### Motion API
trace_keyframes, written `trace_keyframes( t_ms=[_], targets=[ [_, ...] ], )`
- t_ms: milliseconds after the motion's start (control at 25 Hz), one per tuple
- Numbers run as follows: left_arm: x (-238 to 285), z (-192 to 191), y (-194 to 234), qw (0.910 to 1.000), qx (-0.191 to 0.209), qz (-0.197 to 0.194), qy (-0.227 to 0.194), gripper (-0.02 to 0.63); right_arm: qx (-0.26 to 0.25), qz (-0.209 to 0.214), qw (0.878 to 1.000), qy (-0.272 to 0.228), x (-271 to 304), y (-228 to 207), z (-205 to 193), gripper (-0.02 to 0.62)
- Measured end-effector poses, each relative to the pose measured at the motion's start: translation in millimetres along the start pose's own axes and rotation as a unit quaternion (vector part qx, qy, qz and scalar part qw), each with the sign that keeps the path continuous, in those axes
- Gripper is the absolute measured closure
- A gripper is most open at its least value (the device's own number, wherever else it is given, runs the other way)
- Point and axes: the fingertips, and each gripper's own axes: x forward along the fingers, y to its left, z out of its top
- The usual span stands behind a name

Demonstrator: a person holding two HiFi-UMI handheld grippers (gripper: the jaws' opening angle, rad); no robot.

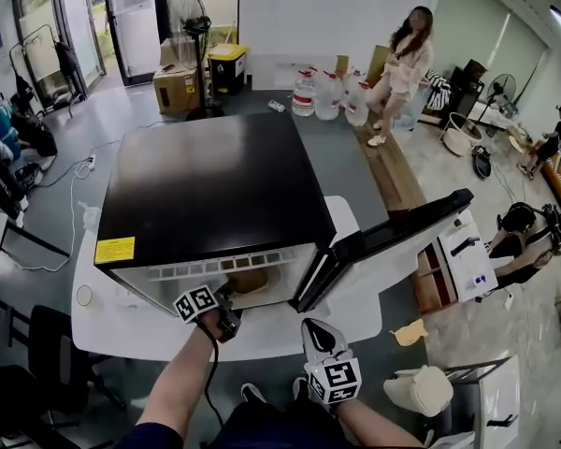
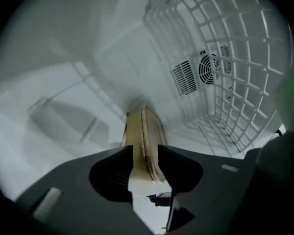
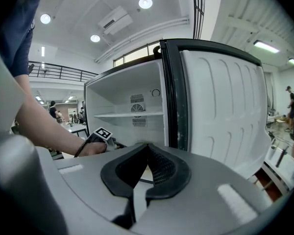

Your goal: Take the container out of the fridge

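While the fridge [image 1: 215, 185] stands with its door [image 1: 393, 241] swung wide to your right, the head view puts your left gripper [image 1: 230, 301] at the mouth of the cabinet, just before the tan container [image 1: 248, 281] on the fridge floor. Your right gripper [image 1: 315, 329] hangs back, near your body and clear of the opening. Step in hand, as I read it: reach and grasp, nothing lifted yet. The fridge sits on a white table [image 1: 103, 325]. The room beyond is a busy workshop with cardboard boxes [image 1: 176, 87], water jugs [image 1: 329, 94], a pedestal fan [image 1: 189, 12] and a person standing by the wall. Left gripper view: jaws spread, the lidded container between them and reaching back into the cabinet. The pads flank its sides, but I see no firm squeeze. A wire shelf [image 2: 235, 58] and a fan vent [image 2: 210, 68] show on the back wall. Next move likely calls for closing squarely on the sides, then drawing straight out under that shelf (the lid seam may slip if pinched off-centre). Right gripper view: jaws closed tip to tip, nothing held, looking into the white interior past the door edge.
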Motion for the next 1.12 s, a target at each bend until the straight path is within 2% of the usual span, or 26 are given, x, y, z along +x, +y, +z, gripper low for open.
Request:
trace_keyframes(
  t_ms=[360, 760, 1120],
  targets=[
    [7.3, -3.5, -1.0, 0.9999, -0.014, -0.002, -0.003, 0.494, 0.002, -0.007, 1.0, 0.02, -9.1, -2.5, -15.2, 0.589],
    [-24.2, -1.6, -12.7, 0.997, -0.059, -0.013, -0.048, 0.52, -0.008, 0.053, 0.998, 0.028, 6.9, 21.3, -12.7, 0.589],
    [-65.0, -17.0, -10.2, 0.9932, -0.085, -0.01, -0.079, 0.555, -0.02, 0.117, 0.993, 0.022, 20.9, 46.1, -5.1, 0.589]
  ],
)
